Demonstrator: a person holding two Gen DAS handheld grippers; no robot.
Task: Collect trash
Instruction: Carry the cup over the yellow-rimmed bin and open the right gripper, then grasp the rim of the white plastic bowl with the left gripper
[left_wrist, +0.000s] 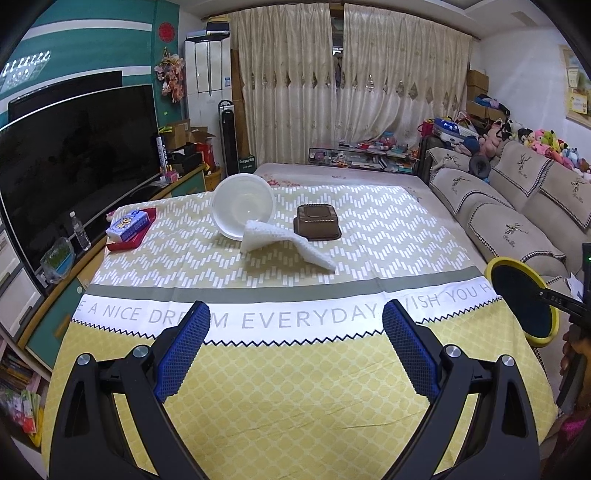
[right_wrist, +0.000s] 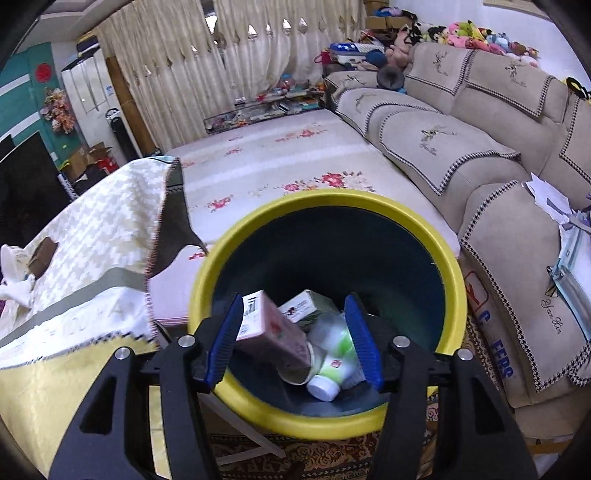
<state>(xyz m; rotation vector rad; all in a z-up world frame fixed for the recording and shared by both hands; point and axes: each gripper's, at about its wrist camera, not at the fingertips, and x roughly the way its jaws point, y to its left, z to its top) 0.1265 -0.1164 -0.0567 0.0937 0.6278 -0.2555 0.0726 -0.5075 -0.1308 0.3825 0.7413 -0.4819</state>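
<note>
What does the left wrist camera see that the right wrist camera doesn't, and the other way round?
Only the left view shows the TV, the tissue pack on its red tray, the water bottle and the open left hand-held gripper.

Only the right view shows inside the bin: a pink carton, a white bottle, a paper cup and a small box, with the open right hand-held gripper above them.

Both show the yellow-rimmed bin, the white bowl, cloth, brown container and sofa.
</note>
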